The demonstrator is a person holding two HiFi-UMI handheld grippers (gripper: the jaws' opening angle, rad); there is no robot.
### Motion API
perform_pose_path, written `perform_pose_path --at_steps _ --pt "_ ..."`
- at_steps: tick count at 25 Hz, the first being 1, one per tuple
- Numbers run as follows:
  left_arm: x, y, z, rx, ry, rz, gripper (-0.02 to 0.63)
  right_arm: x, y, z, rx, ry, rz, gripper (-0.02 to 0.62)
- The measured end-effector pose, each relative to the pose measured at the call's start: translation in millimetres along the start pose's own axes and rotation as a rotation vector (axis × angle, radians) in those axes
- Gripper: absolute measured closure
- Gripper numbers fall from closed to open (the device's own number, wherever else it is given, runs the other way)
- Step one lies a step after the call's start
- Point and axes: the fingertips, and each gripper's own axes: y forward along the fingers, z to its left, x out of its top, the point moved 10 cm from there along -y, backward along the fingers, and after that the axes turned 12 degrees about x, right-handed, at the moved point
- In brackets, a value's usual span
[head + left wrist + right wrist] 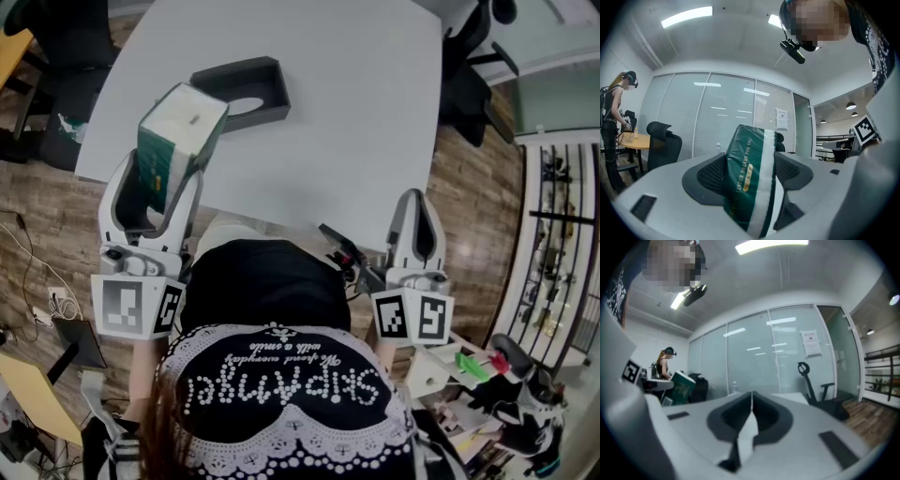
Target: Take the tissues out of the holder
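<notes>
Left tool (pixel 750 172) is clamped on the dark green tissue pack with the white stripe (pixel 183 117), jaws spread wide with a pad pressing each broad side. The pack pokes up out of the jaws, tipped a bit, pale top face upward. So it's already out of the black box-shaped plastic holder (pixel 253 120), which sits just beyond and to the right of the pack, not touching it, and looks empty.

Right tool (pixel 413 202) is pinched shut on nothing, well off to the holder's right and nearer the person, so the left one is clearly closer.

My guess is that what's left is setting the pack down. The pale grey counter (pixel 356 131) is bare to the right of the holder, loads of room. On the holder's near-left side the counter edge runs right below the pack, so I'd watch that.
</notes>
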Motion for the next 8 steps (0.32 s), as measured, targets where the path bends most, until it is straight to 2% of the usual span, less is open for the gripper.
perform_pose_path --at_steps 4,8 --pt "2.8 0.9 -0.5 -0.004 0.016 0.000 0.255 -1.4 -0.6 -1.1 -0.006 0.000 -0.005 0.561" --pt "1.1 -0.7 0.4 0.013 -0.001 -0.012 0.255 -2.8 -2.2 -1.7 -0.009 0.001 -0.006 0.561"
